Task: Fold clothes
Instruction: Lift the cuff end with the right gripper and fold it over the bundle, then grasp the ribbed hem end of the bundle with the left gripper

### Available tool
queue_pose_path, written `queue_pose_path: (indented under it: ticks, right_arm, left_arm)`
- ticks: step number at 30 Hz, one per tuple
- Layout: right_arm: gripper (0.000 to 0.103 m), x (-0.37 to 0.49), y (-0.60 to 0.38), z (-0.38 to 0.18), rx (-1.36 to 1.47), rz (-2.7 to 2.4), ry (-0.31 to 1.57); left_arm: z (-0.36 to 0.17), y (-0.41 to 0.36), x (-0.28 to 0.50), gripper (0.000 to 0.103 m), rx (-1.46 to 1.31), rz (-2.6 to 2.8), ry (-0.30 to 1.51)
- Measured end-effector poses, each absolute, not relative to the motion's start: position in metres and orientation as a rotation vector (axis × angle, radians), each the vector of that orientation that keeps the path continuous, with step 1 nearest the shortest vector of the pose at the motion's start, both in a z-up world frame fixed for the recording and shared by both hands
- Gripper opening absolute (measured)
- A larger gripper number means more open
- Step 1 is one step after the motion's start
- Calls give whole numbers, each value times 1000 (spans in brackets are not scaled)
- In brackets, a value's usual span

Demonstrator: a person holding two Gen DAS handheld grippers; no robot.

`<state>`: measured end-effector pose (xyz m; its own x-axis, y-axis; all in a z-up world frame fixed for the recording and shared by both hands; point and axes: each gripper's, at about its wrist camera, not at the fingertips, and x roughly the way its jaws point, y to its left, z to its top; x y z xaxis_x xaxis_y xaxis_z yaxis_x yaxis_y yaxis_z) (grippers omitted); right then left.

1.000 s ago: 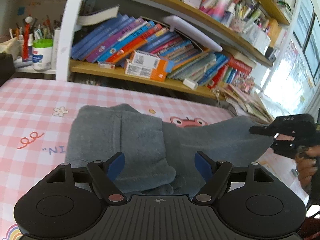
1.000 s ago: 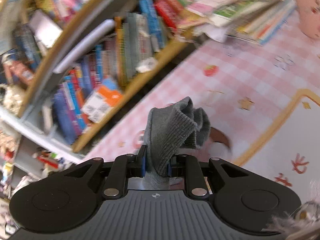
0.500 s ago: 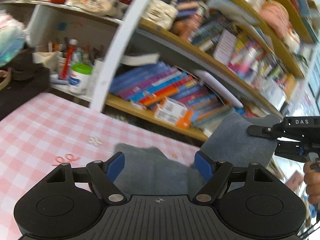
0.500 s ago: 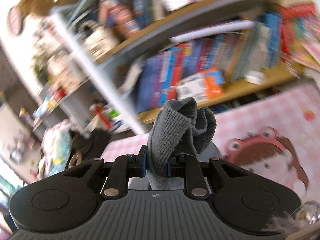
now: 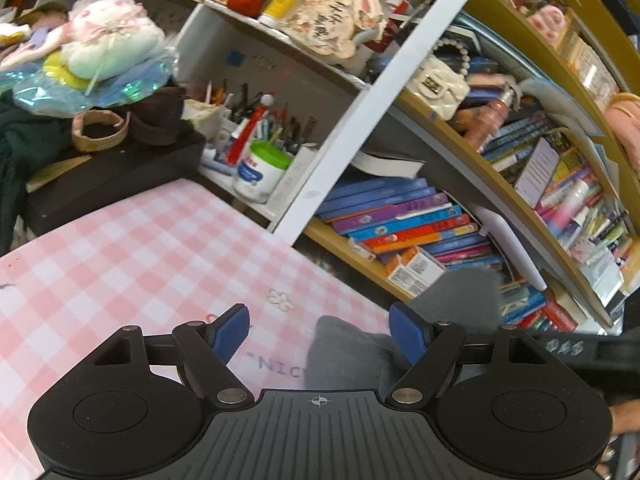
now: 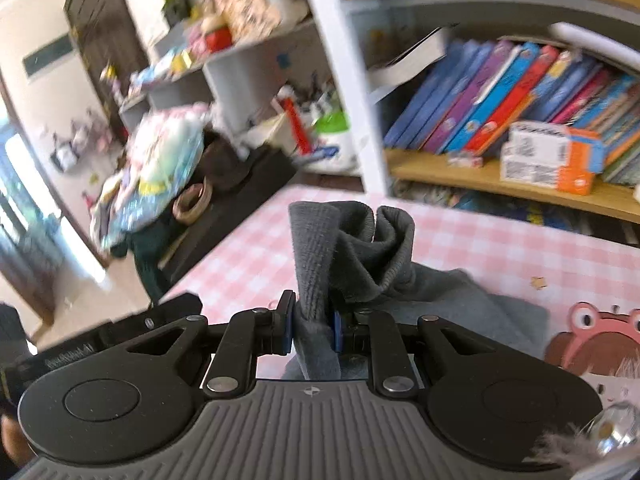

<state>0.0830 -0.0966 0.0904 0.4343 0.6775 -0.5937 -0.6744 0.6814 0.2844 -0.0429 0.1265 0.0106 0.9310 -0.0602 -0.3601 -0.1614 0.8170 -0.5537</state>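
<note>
A grey knit garment (image 6: 440, 292) lies on the pink checked tablecloth (image 6: 500, 240). My right gripper (image 6: 312, 330) is shut on a bunched ribbed edge of it, which stands up above the blue pads. In the left wrist view the same grey garment (image 5: 344, 352) shows between the open fingers, with a raised flap (image 5: 464, 288) to the right. My left gripper (image 5: 320, 330) is open, nothing between its pads, and hovers above the cloth. The right gripper's dark body (image 5: 580, 350) sits at the right edge of that view.
A bookshelf (image 5: 420, 236) full of books runs along the table's far side, with a white upright post (image 5: 360, 120). A pen pot and a white jar (image 5: 260, 176) stand at the left end. A dark side table with toys (image 5: 100, 176) is at far left.
The right gripper has swung left with the garment edge, carrying it over the rest. The left gripper has tilted up and turned left, so less of the garment shows.
</note>
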Motion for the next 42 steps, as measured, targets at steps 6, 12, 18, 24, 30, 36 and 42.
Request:
queue_pose_path:
  ticks: [6, 12, 18, 24, 30, 36, 42]
  right_arm:
    - [25, 84, -78, 68, -23, 903, 822]
    - [51, 75, -95, 81, 5, 977, 783]
    - [63, 74, -142, 86, 60, 883, 772]
    - [68, 75, -200, 67, 142, 706, 816]
    - [69, 79, -239, 34, 299, 522, 899]
    - [69, 74, -249, 9, 396, 456, 983]
    - [70, 71, -244, 6, 385, 471, 989]
  left_arm:
    - [12, 123, -43, 79, -604, 54, 370]
    - [11, 121, -41, 79, -602, 38, 370]
    - [10, 114, -38, 79, -584, 8, 387]
    - [10, 99, -30, 79, -509, -50, 416]
    - [12, 79, -16, 79, -402, -115, 444]
    - [11, 65, 9, 79, -333, -134, 483]
    - [2, 57, 30, 60, -278, -154, 534]
